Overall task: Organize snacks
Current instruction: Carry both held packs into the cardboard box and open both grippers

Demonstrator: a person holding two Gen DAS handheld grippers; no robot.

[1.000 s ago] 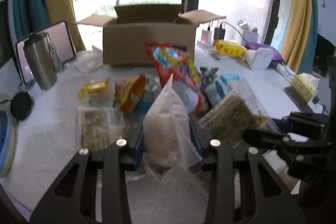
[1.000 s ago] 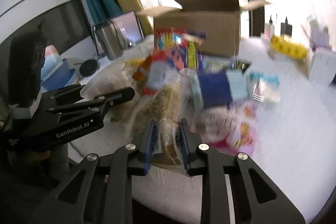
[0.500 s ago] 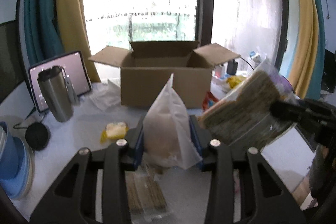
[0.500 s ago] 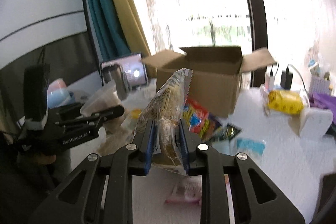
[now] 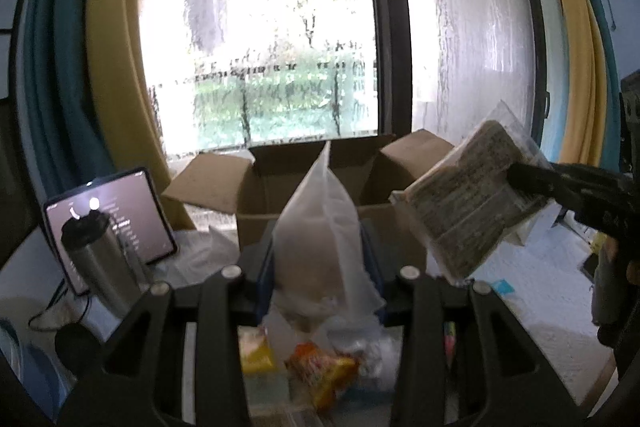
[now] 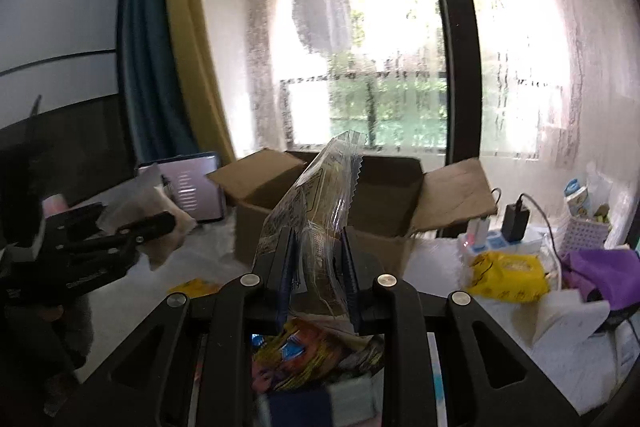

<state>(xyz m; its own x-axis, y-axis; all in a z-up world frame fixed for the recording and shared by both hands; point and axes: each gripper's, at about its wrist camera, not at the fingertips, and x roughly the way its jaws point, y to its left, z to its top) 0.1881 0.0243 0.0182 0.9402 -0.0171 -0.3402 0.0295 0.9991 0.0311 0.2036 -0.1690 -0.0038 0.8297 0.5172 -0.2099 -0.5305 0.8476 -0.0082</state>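
Observation:
My left gripper [image 5: 320,267] is shut on a frosted white snack bag [image 5: 320,227], held upright above the table. My right gripper [image 6: 318,267] is shut on a clear packet of brown bars [image 6: 320,203], which also shows at the right of the left wrist view as the same clear packet [image 5: 472,203]. An open cardboard box [image 5: 312,187] stands ahead by the window, its flaps spread; the same box [image 6: 384,203] is right behind the packet in the right wrist view. The left gripper [image 6: 132,231] with its white bag appears at the left there. Loose snack packs [image 5: 320,367] lie below.
A steel tumbler [image 5: 100,267] and a lit tablet [image 5: 120,211] stand at the left. A yellow pack [image 6: 508,279], a purple cloth [image 6: 600,271], chargers [image 6: 516,219] and a small basket [image 6: 588,231] crowd the right side. Colourful packs [image 6: 300,351] lie under the right gripper.
Both grippers have risen off the snack pile with their bags and tipped up toward the box. The pile has dropped to the bottom of both views and the window fills more of them.

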